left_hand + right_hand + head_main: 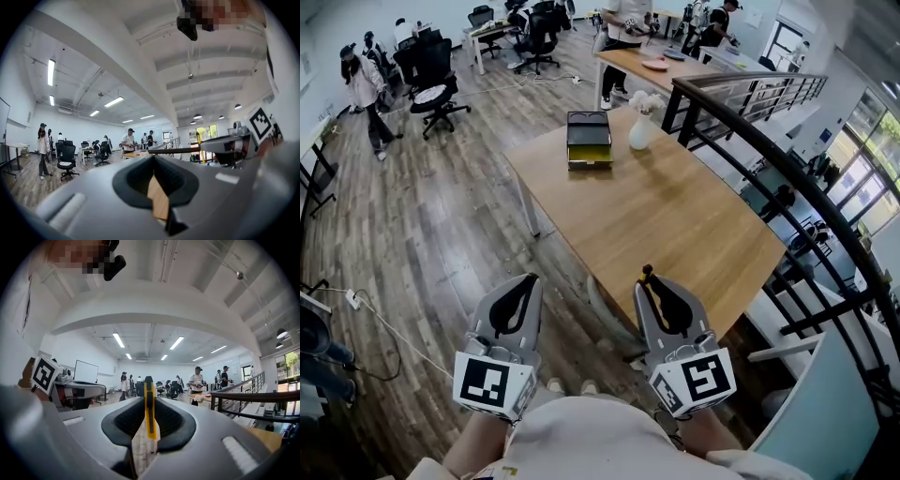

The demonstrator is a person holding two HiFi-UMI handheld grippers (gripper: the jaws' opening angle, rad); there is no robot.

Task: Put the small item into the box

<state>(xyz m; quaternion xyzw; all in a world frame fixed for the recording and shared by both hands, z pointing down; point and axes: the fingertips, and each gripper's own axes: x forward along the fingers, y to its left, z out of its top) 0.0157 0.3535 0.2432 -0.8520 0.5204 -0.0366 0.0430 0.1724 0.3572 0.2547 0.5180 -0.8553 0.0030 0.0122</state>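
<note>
item: slim yellow-and-black plastic utility knife (149,411), standing on edge | right gripper (650,284): clamped on knife | left gripper (154,161): jaws together, empty

The small item is a slim yellow utility knife (149,405) with a black slider. It stands upright, clamped between the jaws of the right gripper (651,286), and its dark tip sticks out past them. The box (589,139) is dark and rectangular with a yellow-green front, and it sits at the far end of the wooden table (675,216), well apart from the utility knife.
</note>
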